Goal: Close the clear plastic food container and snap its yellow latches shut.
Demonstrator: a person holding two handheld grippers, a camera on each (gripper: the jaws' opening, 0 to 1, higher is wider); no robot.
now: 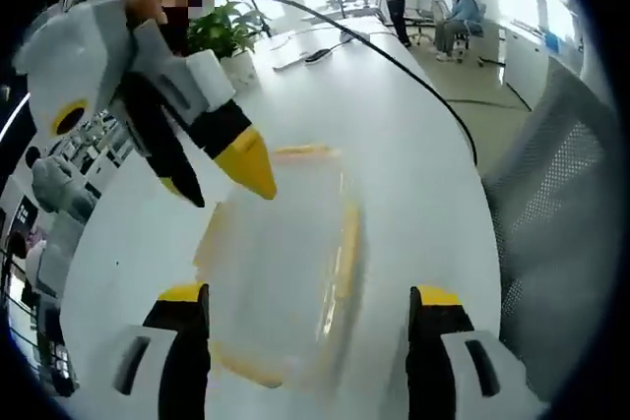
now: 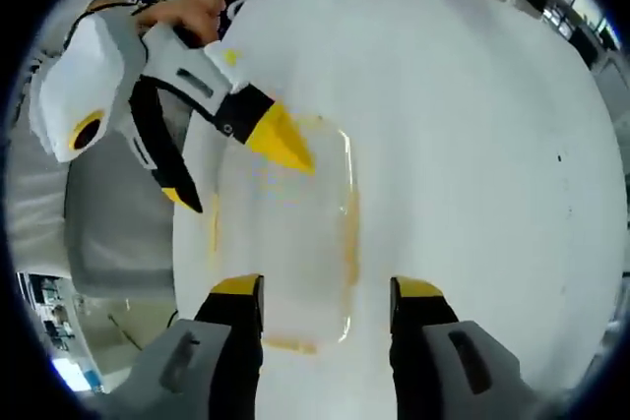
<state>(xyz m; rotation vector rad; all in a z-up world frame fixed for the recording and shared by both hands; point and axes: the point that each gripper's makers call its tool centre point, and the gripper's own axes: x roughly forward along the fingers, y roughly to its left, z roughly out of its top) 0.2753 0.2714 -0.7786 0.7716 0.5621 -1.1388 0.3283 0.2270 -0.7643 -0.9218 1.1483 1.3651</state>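
clear plastic, blurred in both views, is what you have in front of you: the food container lies flat on the white counter, with its yellow latches showing as soft streaks along its edges. whether the lid is fully seated or the latches are snapped down, you cannot tell from this blur.

in the left gripper view your left gripper has its jaws spread wide, one on each side of the container's near end, with the container between them. your right gripper comes in from the upper left, its yellow tip hanging at the container's far corner; its jaws stand apart there too.

in the right gripper view your right gripper is wide open, jaws flanking the container at its near edge. the left gripper reaches in from the upper left, held by your hand, one yellow tip over the container's far edge and the other tip beside the left edge. neither gripper holds anything.

a potted plant stands at the far end of the counter, a black cable trails across it, and a mesh chair sits to the right.
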